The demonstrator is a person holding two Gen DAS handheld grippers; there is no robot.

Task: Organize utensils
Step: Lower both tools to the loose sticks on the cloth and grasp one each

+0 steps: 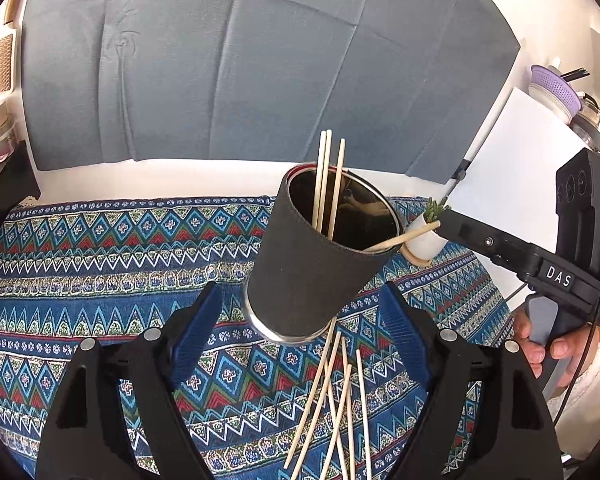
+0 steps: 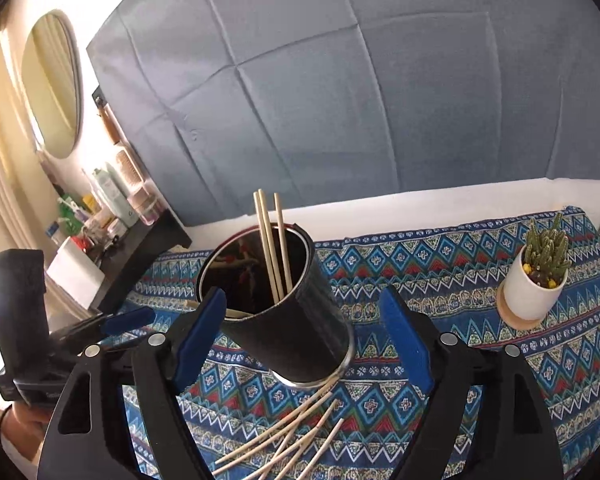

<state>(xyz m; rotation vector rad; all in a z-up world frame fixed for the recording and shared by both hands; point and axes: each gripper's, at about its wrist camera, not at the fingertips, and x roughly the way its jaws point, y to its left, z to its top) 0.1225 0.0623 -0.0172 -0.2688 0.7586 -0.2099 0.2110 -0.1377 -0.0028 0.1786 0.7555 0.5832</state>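
Risk: the dark holder stands just beyond the loose chopsticks near the cloth's front edge, so a careless reach could knock it over and spill its sticks. Both the left gripper and the right gripper are open and empty. Loose sticks fan near-to-far; the chopsticks in the holder point up — one leans right over the rim.

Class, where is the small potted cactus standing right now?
In the right wrist view, the potted cactus stands on a round coaster at the right of the patterned tablecloth, apart from the dark chopstick holder.
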